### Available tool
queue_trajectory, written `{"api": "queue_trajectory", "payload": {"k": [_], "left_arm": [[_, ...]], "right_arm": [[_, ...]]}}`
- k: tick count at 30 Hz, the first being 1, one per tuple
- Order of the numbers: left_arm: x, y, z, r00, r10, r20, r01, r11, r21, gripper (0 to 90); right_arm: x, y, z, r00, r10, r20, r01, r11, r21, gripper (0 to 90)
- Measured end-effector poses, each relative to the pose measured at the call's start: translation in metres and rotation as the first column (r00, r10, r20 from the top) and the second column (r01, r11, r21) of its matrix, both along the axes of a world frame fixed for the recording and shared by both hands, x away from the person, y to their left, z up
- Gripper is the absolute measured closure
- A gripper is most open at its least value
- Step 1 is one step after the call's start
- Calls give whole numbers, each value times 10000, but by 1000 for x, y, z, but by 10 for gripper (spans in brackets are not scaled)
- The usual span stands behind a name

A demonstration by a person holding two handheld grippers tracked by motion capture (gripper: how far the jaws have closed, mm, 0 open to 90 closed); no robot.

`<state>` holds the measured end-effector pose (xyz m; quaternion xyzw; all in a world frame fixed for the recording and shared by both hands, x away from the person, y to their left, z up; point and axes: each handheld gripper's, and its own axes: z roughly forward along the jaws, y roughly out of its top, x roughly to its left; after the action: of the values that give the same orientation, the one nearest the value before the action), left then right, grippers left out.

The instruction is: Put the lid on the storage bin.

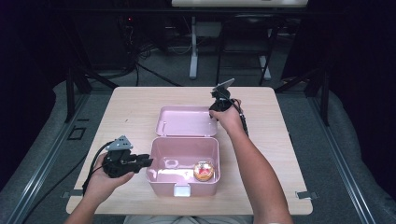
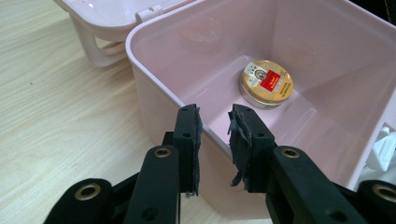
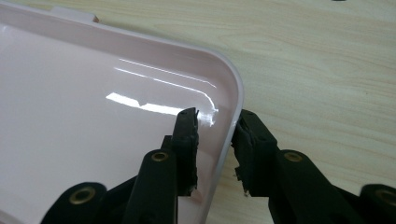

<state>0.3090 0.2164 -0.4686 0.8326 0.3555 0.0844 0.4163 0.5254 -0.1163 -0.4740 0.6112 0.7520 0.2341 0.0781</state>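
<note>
The pink box (image 1: 183, 164) sits near the front middle of the worktop (image 1: 130, 107), its lid (image 1: 187, 121) thrown back flat on the wood behind it, hinged along the far edge of the box. Inside the box, toward its right front corner, lies a small round tin (image 1: 203, 171) with a gold and red top; the rest of the floor looks bare.

The right gripper (image 1: 219, 103) is at the lid's far right corner. In the right gripper view its jaws straddle the lid's rim (image 3: 231, 126), one inside over the glossy inner face, the other outside over the wood. They stand narrowly apart, close on either side of the edge, and I cannot tell whether the pads yet press on it.

The left gripper (image 1: 140, 162) is at the left wall of the box, pointing across it. In the left gripper view its jaws stand a little apart astride the wall's rim (image 2: 215, 133); whether they pinch it is not plain either, though the hand looks set to steady the box.

The lid's long axis runs left to right, parallel to the hinge, so the coming move likely turns on swinging that far edge up and toward the person, over the box. The right hand is the nearer one to do it.
</note>
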Motion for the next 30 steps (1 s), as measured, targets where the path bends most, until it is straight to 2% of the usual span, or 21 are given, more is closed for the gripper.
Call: {"api": "queue_trajectory", "payload": {"k": [5, 11, 23, 30], "left_arm": [[0, 0, 0, 10000, 15, 14, -15, 10000, -6, 723], [0, 0, 0, 10000, 1, 10, -1, 10000, 14, 724], [0, 0, 0, 10000, 19, -14, -19, 10000, -8, 726], [0, 0, 0, 10000, 20, -21, -20, 10000, -17, 726]], "right_arm": [[0, 0, -1, 9999, -108, -111, 107, 9999, -50, 747], [0, -4, 0, 9993, -283, -254, 286, 9995, 121, 793], [-1, -3, 2, 9992, -353, -174, 354, 9994, 67, 809], [-4, -1, 7, 9996, -270, 73, 271, 9996, -114, 816]]}}
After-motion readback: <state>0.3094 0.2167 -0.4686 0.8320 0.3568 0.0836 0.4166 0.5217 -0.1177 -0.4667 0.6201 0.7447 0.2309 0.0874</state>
